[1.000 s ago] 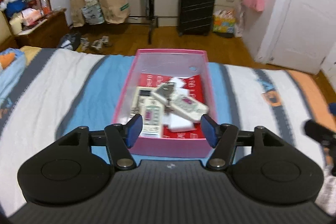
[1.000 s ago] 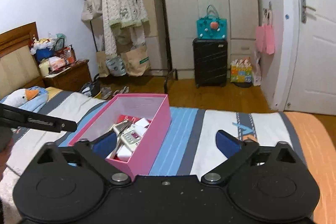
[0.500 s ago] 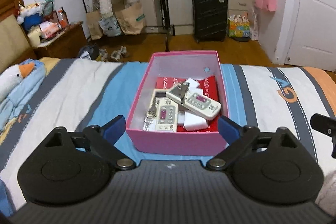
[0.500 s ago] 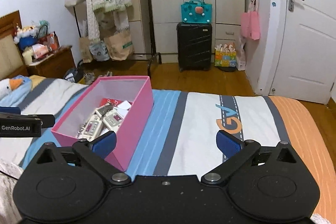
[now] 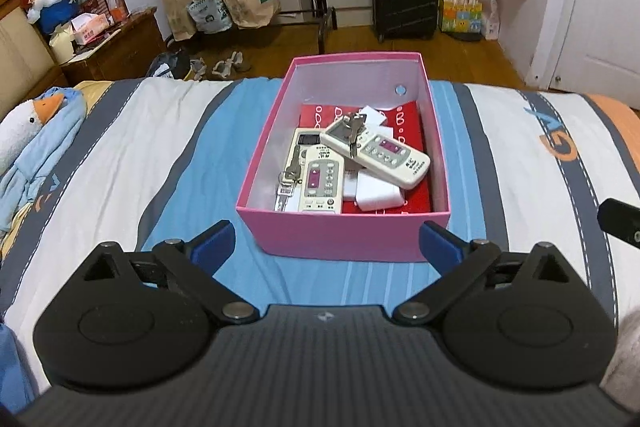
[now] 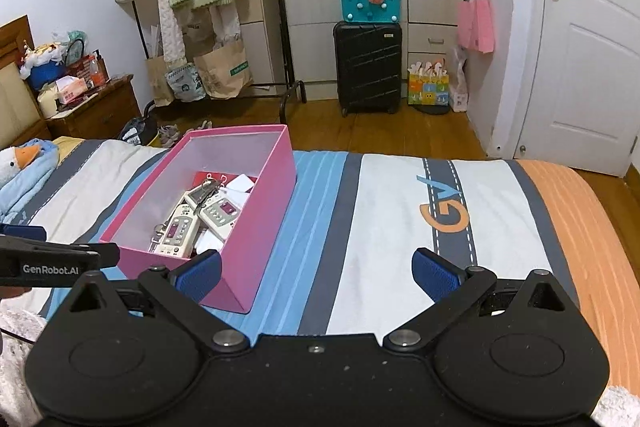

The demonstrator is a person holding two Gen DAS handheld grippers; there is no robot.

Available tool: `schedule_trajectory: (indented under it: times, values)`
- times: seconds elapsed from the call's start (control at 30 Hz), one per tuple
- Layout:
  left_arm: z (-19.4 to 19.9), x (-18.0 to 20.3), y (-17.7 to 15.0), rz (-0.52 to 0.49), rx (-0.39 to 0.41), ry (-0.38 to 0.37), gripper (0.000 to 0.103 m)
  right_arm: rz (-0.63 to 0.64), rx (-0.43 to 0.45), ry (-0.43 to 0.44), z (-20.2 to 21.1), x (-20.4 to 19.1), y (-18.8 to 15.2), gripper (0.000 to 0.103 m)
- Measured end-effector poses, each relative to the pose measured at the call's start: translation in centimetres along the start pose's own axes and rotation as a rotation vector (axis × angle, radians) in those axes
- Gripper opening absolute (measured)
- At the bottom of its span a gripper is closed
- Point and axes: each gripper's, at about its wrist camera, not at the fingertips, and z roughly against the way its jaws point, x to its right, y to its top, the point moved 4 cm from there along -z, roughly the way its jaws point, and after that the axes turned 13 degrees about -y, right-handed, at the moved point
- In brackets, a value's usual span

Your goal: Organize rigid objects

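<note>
Directly ahead of the wide-open, empty left gripper [image 5: 326,243], the pink rectangular cardboard box [image 5: 344,241] of cream plastic remote controls [image 5: 320,181] is shown lengthwise on the striped bedspread [image 5: 120,163]; the right gripper [image 6: 316,273], likewise spread, is offset rightward.

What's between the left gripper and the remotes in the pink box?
Only the pink box's near wall. The left gripper, open, sits low in front of it; the remotes lie inside, keys draped over one. From above, nothing blocks them.
</note>
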Motion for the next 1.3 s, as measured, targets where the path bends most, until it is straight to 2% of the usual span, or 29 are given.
schedule_trajectory:
  times: [0.23, 0.43, 0.7, 0.93, 1.3]
  values:
    - [0.0, 0.4, 0.0, -0.019, -0.029, 0.004, 0.1, -0.018, -0.019, -0.001, 0.4, 0.4, 0.2, 0.102]
    - [0.7, 1.0, -0.1, -0.05, -0.018, -0.001, 0.1, 0.038, 0.037, -0.052, 2.0, -0.2, 0.2, 0.102]
    - [1.9, 1.3, -0.3, -0.066, 0.001, 0.016, 0.1, 0.066, 0.071, -0.047, 2.8, -0.3, -0.2, 0.102]
    - [2.3, 1.2, -0.4, -0.061, 0.005, 0.018, 0.1, 0.041, 0.045, -0.058, 2.3, 0.3, -0.3, 0.102]
    - [1.0, 0.7, -0.8, -0.051, -0.033, 0.007, 0.1, 0.031, 0.016, -0.08, 1.5, 0.9, -0.6, 0.102]
